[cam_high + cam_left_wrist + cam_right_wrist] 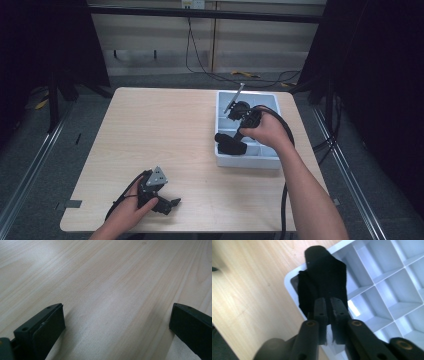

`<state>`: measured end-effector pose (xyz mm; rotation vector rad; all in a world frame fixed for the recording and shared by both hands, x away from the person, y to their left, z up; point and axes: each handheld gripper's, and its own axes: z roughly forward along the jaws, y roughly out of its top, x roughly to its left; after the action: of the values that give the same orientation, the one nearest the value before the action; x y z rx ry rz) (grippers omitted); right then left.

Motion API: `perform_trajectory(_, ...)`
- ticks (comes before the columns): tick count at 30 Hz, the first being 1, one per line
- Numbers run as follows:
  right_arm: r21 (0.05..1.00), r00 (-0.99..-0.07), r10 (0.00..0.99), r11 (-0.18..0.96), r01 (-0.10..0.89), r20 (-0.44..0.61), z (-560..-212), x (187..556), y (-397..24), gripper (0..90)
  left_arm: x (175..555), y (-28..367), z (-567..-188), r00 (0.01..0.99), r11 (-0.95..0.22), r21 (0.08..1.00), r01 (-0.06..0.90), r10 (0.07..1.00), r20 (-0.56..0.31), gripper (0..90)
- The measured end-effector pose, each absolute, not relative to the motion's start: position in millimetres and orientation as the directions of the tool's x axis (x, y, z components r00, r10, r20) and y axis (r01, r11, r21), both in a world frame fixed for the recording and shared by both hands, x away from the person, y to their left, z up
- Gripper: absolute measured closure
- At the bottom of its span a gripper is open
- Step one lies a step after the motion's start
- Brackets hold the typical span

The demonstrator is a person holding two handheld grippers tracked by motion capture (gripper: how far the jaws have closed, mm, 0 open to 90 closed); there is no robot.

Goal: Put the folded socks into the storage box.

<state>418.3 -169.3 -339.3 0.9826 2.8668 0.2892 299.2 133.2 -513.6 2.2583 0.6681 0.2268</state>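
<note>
**Three viewpoints on one desk**

The desk (165, 130) is seen whole from a high camera aimed forward and down. Its bare wood (112, 290) is viewed very close and at a low angle by the camera carried on the left hand-held gripper (172, 202). The divided tray (387, 290) and desk edge, also caught from above (250, 161), are viewed steeply and closely from the right hand-held gripper (328, 307).

Black gripper (170, 203), grey plate, seemingly bare forearms.
</note>
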Motion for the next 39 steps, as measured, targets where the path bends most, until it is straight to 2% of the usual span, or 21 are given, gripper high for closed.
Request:
perform_trajectory(2,0.208,-0.788,0.615,0.776,0.596,-0.037,-340.2,420.0,-169.7,90.0,299.2,133.2,-513.6,0.848,-0.577,0.715,0.395,0.529,-0.041,0.0)
perform_trajectory(39,0.159,-0.789,0.615,0.780,0.606,-0.012,-396.3,434.4,-159.0,90.0,298.8,133.6,-513.6,0.849,-0.581,0.714,0.391,0.527,-0.036,0.0)
